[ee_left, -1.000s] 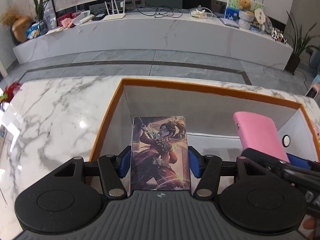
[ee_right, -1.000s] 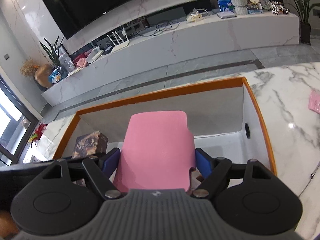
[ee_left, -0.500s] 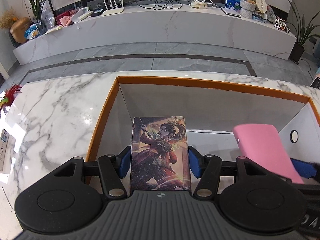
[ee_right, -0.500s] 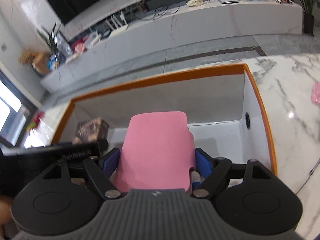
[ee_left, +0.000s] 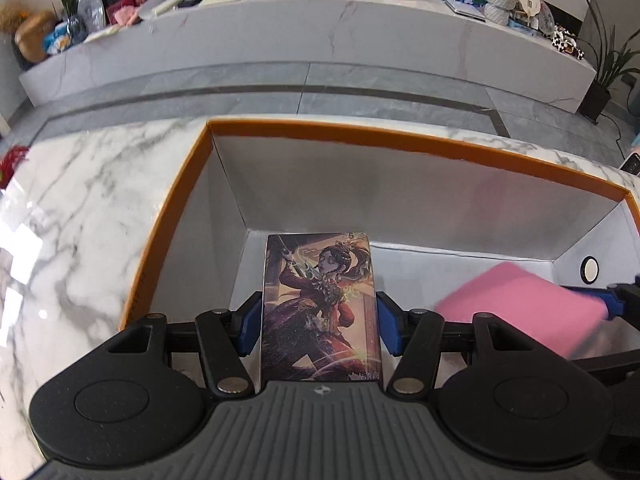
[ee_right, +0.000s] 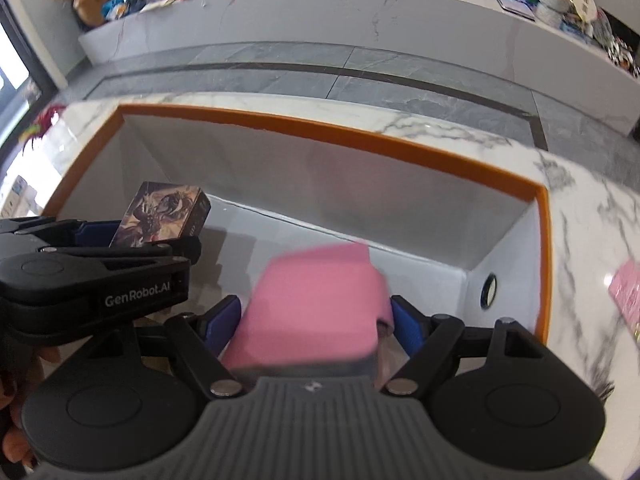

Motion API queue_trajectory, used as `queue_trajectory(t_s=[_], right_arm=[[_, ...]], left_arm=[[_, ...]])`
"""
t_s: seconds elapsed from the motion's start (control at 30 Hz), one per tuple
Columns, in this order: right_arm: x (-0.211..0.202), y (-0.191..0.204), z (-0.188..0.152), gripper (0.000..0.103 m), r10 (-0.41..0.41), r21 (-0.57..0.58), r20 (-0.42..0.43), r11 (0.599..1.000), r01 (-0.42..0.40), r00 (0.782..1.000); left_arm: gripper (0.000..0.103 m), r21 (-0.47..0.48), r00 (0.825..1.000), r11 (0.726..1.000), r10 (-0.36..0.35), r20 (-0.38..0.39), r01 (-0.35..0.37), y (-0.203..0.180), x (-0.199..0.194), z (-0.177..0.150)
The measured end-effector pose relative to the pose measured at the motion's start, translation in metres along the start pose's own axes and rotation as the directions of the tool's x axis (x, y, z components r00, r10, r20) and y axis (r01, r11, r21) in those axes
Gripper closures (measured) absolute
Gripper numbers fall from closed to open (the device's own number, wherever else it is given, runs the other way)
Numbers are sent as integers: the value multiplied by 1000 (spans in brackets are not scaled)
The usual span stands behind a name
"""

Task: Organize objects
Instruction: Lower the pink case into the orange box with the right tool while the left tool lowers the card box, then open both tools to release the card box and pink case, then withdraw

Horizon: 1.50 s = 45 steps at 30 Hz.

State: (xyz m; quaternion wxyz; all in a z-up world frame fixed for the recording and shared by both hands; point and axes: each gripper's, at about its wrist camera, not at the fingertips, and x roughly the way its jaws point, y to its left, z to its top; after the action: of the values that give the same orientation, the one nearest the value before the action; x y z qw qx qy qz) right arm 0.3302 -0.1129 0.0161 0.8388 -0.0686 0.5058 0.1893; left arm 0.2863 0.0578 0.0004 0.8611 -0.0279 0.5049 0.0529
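Hovering over the orange-rimmed box, the left gripper pinches an illustrated card box upright above the floor below it. To its right, the right gripper, jaws just narrowing, clasps a pink block. Neither item looks released yet; both placements remain. Only the right view shows a pink packet on the counter right of that gripper.

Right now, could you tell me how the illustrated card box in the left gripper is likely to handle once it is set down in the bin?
The card box looks stiff: its edges stay straight under the left gripper. Its glossy print suggests slipperiness. Stood on end in the white bin, it would probably tip.
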Motion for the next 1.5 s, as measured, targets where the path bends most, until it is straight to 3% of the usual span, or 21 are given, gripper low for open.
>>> queue_trajectory(t_s=[0.03, 0.1, 0.4, 0.6, 0.73, 1.1, 1.5], right_arm=[[1, 2, 1, 38, -14, -18, -1, 1000, 14, 1000], [3, 5, 5, 43, -12, -33, -11, 999, 11, 1000], [7, 10, 8, 43, -28, -72, -48, 997, 24, 998], [4, 12, 6, 42, -30, -74, -40, 997, 27, 999], [1, 14, 2, 39, -28, -84, -39, 996, 25, 999], [-18, 18, -3, 33, -67, -121, 9, 990, 67, 998], [-54, 30, -28, 16, -148, -83, 155, 983, 162, 977]], left_arm=[[36, -2, 1000, 1000, -4, -1, 4, 0, 0, 0], [36, -17, 1000, 1000, -5, -9, 5, 2, 1, 2], [36, -43, 993, 998, -51, -109, 46, 10, 17, 3], [36, -26, 991, 999, -41, -127, 38, 8, 19, 3], [36, -1, 988, 1000, -30, -152, 30, 5, 22, 3], [35, 52, 993, 998, -18, -118, 24, -5, 9, 1], [35, 55, 997, 998, -29, -74, 33, -11, -20, -2]])
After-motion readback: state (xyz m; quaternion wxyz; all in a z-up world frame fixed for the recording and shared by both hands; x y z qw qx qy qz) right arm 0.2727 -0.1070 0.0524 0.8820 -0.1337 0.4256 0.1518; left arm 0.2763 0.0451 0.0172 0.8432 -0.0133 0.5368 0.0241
